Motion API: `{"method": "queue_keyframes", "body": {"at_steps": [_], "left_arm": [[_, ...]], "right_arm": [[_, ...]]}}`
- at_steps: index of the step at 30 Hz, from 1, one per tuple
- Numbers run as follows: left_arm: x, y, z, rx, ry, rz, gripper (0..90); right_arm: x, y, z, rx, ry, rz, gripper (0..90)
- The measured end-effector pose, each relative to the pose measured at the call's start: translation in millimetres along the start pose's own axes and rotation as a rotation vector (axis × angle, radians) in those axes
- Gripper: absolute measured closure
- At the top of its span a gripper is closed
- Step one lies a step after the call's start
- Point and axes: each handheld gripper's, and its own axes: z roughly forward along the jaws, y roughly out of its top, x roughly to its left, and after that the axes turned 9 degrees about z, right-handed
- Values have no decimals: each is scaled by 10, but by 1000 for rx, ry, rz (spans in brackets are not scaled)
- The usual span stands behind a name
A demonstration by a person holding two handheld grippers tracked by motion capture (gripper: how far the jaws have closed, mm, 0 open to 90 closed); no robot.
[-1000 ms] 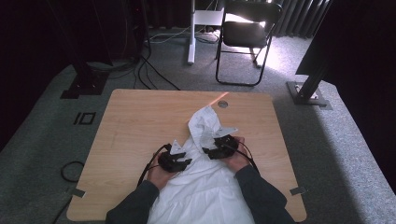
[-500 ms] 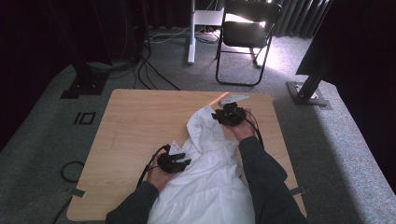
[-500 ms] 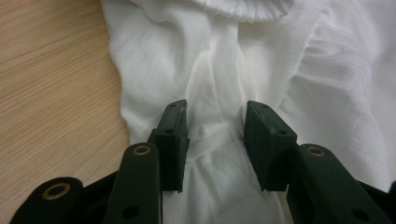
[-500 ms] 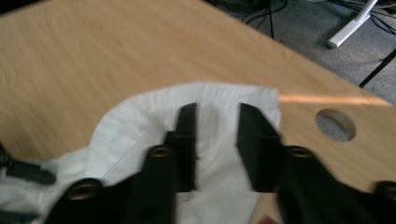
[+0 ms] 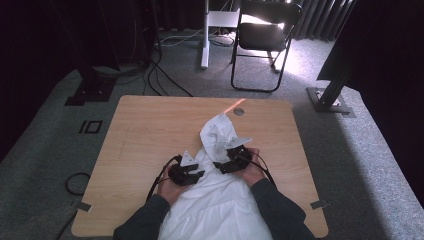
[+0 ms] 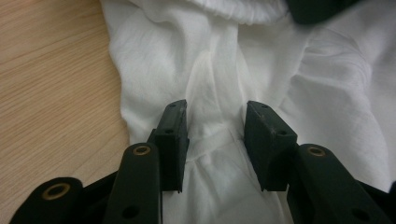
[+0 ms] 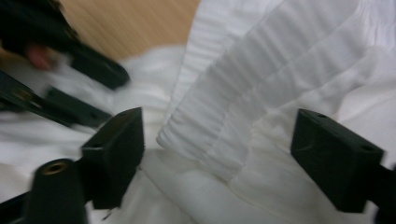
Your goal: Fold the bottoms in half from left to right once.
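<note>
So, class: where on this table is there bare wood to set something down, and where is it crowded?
Bare wood runs along the table left of the white garment, across the far edge, and down the right side. It is crowded near the front middle, where the left claw and right claw work the cloth.

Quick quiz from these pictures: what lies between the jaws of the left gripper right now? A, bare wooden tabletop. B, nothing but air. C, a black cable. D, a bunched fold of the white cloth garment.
D: in the left gripper view the left gripper has its black jaws on either side of a bunched fold of the white cloth garment.
</note>
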Motion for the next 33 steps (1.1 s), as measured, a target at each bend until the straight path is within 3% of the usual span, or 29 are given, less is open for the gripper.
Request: {"method": "queue_keyframes", "body": {"at_steps": [2,3,6,7,9,11,17,19,21,22,25,26,28,29,31,33], "left_arm": [[-1,-5,0,-4,1,1,603],[-1,-8,1,-7,2,1,603],[-6,-19,2,-17,2,-5,603],[-7,-22,2,-18,3,-5,603],[-9,-21,1,-17,2,-6,603],[-7,-21,0,-16,3,-4,603],[-11,-20,1,-16,7,-1,603],[-11,-21,1,-17,6,-4,603],[-14,-20,3,-19,7,-6,603],[-15,-20,3,-19,8,-6,603],[-20,-20,2,-16,12,-2,600],[-21,-21,1,-16,13,-2,598],[-20,-21,2,-16,17,-8,590],[-15,-21,3,-15,18,-11,580],[3,-21,4,-14,18,-27,554],[17,-21,7,-15,23,-32,549]], "right_arm": [[33,-7,80,32,-43,-27,155],[37,0,108,40,-68,-41,216],[-23,58,92,29,-91,-24,452],[-53,87,57,9,-82,-23,609],[-113,161,-35,-29,-76,-10,749],[-191,251,-124,-59,-109,-3,819],[-508,584,-313,-136,-128,50,832],[-627,696,-378,-176,-113,65,833],[-757,787,-411,-199,-138,90,832],[-826,819,-404,-199,-166,107,810],[-990,847,-316,-167,-310,170,594],[-1038,833,-310,-168,-320,210,529],[-1083,778,-339,-184,-297,275,497],[-1076,739,-354,-187,-284,280,475],[-1023,655,-375,-171,-290,262,475],[-960,551,-358,-139,-239,242,495]]}}
